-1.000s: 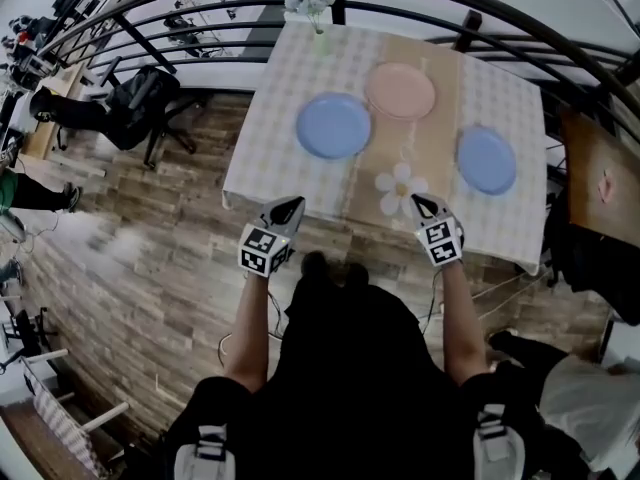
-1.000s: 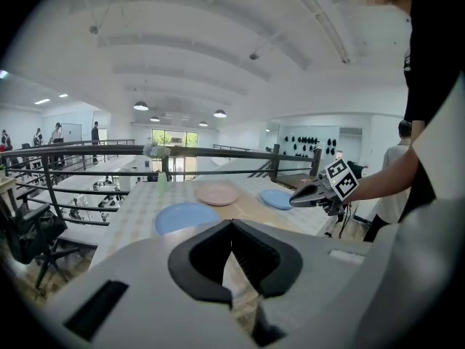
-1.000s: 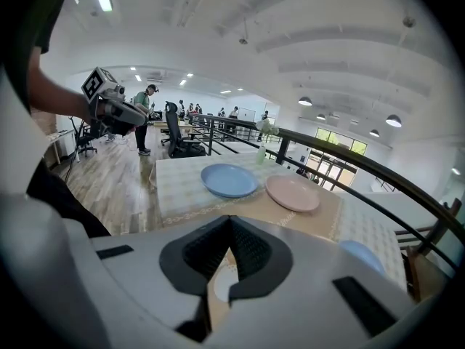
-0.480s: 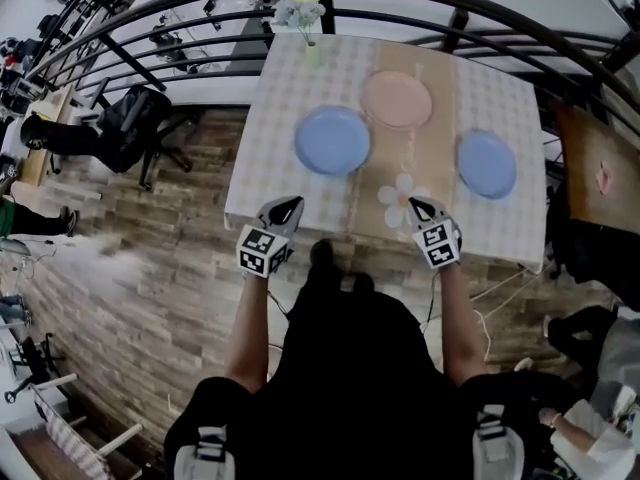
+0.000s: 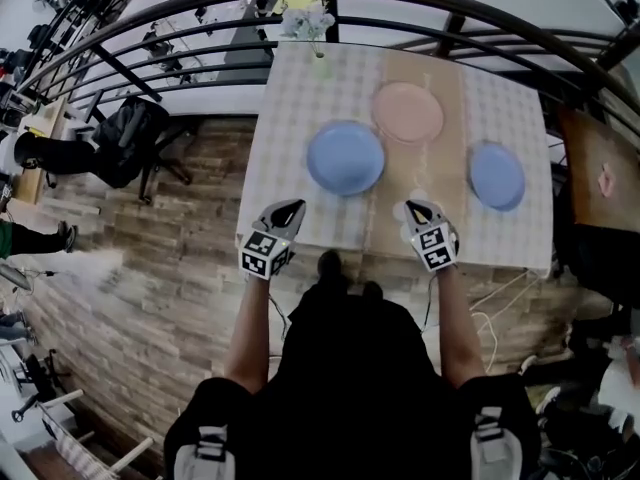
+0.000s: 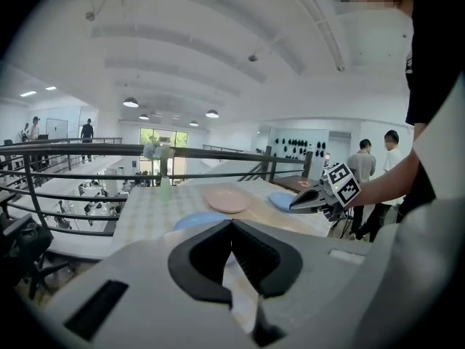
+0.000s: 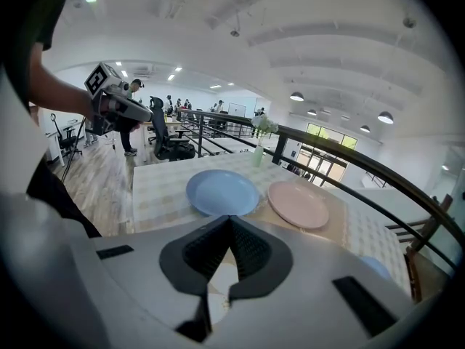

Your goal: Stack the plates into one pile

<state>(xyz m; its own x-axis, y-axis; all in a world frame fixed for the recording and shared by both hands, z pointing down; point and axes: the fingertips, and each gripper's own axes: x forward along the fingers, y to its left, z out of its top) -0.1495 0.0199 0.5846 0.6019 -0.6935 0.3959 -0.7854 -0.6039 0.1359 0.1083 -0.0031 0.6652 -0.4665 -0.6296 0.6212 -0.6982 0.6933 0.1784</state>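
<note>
since both hands have eased in over the table's [image 5: 290, 98] near edge, left claw [image 5: 288, 208] and right claw [image 5: 413, 209] pressed together and empty, the big blue plate [image 5: 345, 157], pink plate [image 5: 408, 112] and small blue plate [image 5: 496, 175] lie well apart, so i'd say stacking hasn't started yet.

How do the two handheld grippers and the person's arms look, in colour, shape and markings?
Both the left gripper and the right gripper have light grey bodies, black ribbed jaws tapering to a point, and a cube with black-and-white square markers. The person wears a black short-sleeved top.
</note>
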